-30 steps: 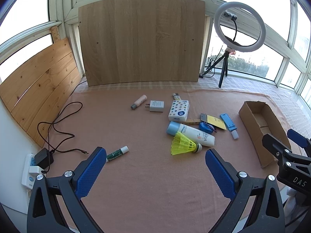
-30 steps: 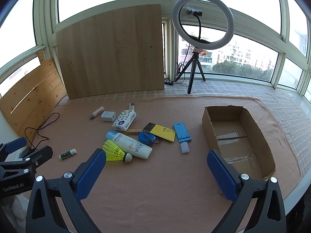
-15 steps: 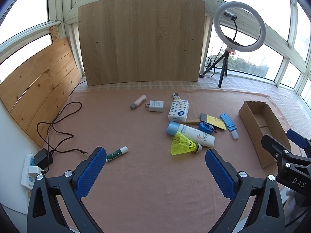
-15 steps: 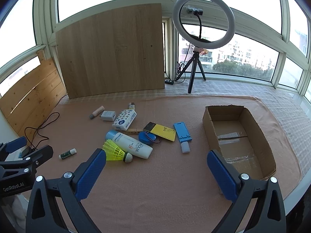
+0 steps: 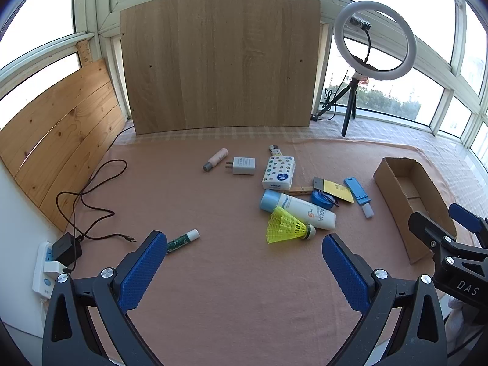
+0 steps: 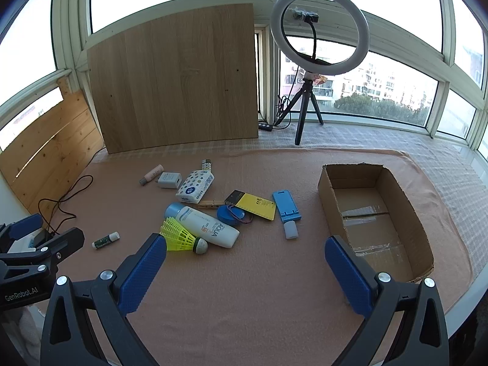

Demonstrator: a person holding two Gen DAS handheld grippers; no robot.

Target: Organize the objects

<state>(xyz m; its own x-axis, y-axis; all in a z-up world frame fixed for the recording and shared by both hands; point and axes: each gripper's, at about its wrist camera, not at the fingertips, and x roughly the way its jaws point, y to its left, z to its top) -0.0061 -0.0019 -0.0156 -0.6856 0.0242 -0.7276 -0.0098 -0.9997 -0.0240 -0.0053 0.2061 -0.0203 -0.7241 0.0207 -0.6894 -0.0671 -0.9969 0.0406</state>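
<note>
Both grippers hang above the near part of a pink cloth-covered table (image 6: 244,305), each with its blue pads spread wide and nothing between them: the left gripper (image 5: 241,262) faces the bare cloth short of the clutter; the right gripper (image 6: 244,262) sits further right, beside the cardboard box (image 6: 421,235), which lies open and holds nothing but strips of clear tape; the loose things lie in a cluster left of the box; a yellow shuttlecock (image 6: 180,238) touches a white AQUA sunscreen bottle (image 6: 204,224); behind them are a blue round tin (image 6: 230,213), a wooden clothespin (image 6: 210,204), a yellow card (image 6: 256,207), a blue phone stand (image 6: 285,206) and a patterned tissue pack (image 6: 195,186); further back lie a white charger plug (image 6: 169,180) and a pink tube (image 6: 151,174); a green lip balm stick (image 5: 183,240) lies well apart to the left, near a black cable (image 5: 91,195).
</note>
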